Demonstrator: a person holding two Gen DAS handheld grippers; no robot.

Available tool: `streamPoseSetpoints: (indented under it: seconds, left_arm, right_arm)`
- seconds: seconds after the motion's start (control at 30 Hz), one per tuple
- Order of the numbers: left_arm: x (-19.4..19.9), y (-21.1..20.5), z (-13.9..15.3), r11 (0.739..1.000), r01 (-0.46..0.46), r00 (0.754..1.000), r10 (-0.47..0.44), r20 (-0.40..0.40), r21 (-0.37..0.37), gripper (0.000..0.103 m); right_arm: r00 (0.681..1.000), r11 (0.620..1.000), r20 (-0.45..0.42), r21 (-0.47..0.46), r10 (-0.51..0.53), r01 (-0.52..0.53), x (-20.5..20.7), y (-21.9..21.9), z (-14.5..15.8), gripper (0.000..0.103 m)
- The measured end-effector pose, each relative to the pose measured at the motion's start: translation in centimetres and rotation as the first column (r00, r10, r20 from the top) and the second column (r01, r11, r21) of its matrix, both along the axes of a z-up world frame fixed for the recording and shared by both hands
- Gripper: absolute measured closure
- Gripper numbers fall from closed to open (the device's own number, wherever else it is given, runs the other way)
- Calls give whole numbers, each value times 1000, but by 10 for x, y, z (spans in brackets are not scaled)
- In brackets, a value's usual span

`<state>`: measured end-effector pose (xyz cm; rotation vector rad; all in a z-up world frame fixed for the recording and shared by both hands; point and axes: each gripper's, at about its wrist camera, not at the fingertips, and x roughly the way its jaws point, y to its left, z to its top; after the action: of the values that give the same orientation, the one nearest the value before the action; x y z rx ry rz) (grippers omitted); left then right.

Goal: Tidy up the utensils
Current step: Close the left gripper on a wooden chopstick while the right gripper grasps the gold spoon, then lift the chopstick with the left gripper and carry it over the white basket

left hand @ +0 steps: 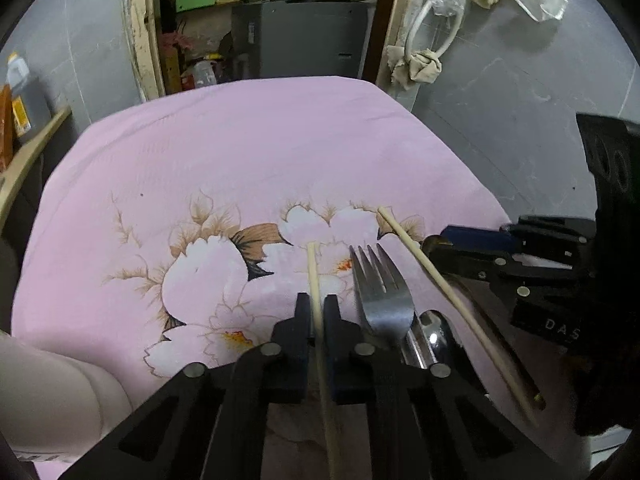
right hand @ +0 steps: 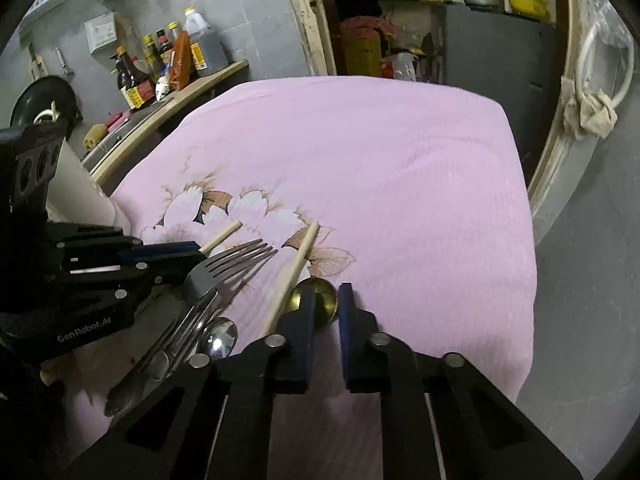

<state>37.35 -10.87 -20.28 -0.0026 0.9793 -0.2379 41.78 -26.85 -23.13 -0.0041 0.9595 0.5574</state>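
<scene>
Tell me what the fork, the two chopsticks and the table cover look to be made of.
Fork: polished metal, probably steel; grey with reflections.
Chopsticks: pale matte sticks, likely wood or bamboo; no gleam.
Table cover: soft woven fabric, pink with printed flowers; faint ribbed texture.

The right gripper pointed down at a pink floral cloth, its dark fingers closed on a brass spoon whose round bowl showed between them. Just left of the fingers lay a pale chopstick, running up and away. Farther left, a steel fork lay over a shiny steel spoon. Beyond the fork, the left gripper reached in from the left edge, with a second chopstick poking out past its tip.
</scene>
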Motion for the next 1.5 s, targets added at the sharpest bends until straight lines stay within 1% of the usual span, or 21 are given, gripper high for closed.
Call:
streamPoseSetpoints:
  seconds: [0.07, 0.1, 0.2, 0.33, 0.4, 0.5, 0.57, 0.7, 0.73, 0.8, 0.93, 1.0, 1.03, 1.2, 1.3, 1.37, 1.47, 1.5]
  left_arm:
    - [2, 2, 1, 1000, -16, 1000, 16, -15, -8, 98]
    - [1, 1, 1, 1000, -25, 999, 25, -20, -7, 98]
    - [-5, 5, 9, 997, -74, 997, 74, -3, -33, 98]
    - [-22, 15, 30, 986, -116, 990, 124, 69, -118, 98]
    - [-29, 19, 42, 982, -124, 984, 140, 108, -140, 98]
    - [-39, 25, 57, 976, -138, 975, 163, 149, -167, 98]
    - [-46, 28, 68, 972, -143, 968, 176, 176, -186, 98]
    - [-58, 33, 91, 969, -131, 954, 181, 238, -212, 98]
    - [-62, 34, 99, 968, -119, 949, 176, 260, -219, 98]
    - [-68, 36, 112, 969, -90, 945, 156, 288, -230, 98]
    - [-80, 40, 139, 974, -30, 931, 108, 348, -224, 98]
    - [-88, 48, 153, 972, -11, 920, 101, 379, -233, 98]
    - [-92, 54, 162, 971, -3, 913, 101, 396, -240, 98]
    - [-108, 90, 191, 968, -10, 876, 130, 465, -252, 98]
    - [-112, 119, 202, 960, -40, 856, 175, 486, -275, 98]
    - [-115, 139, 208, 957, -71, 836, 212, 506, -282, 98]
    - [-115, 172, 216, 944, -131, 800, 281, 530, -303, 98]
    - [-114, 188, 219, 933, -161, 785, 319, 531, -322, 98]
  right_arm:
    - [999, 999, -25, 36, -31, 32, 0, -5, -2, 99]
    - [999, 998, -26, 39, -42, 43, 0, -7, -3, 101]
    - [996, 995, 2, 39, -88, 87, -12, -12, 6, 101]
    - [987, 990, 74, 40, -140, 137, -35, -18, 27, 101]
    - [978, 986, 130, 23, -165, 163, -52, -18, 39, 101]
    - [964, 980, 177, 28, -199, 197, -64, -22, 58, 101]
    - [948, 974, 225, 30, -224, 223, -74, -19, 74, 101]
    - [914, 968, 327, 11, -239, 249, -90, -13, 104, 101]
    - [902, 966, 358, 3, -243, 260, -95, -8, 117, 101]
    - [886, 961, 386, 6, -257, 276, -101, -2, 136, 101]
    - [854, 955, 441, 22, -274, 295, -113, 6, 172, 101]
    - [833, 952, 474, 38, -285, 304, -119, 15, 191, 101]
    - [817, 950, 498, 49, -290, 308, -121, 23, 203, 101]
    - [765, 954, 580, 78, -279, 289, -132, 63, 236, 101]
    - [739, 957, 615, 99, -274, 272, -137, 89, 251, 101]
    - [723, 958, 634, 119, -275, 260, -136, 105, 260, 101]
    - [691, 959, 668, 146, -276, 241, -134, 131, 274, 101]
    - [683, 960, 676, 154, -276, 235, -133, 138, 277, 101]
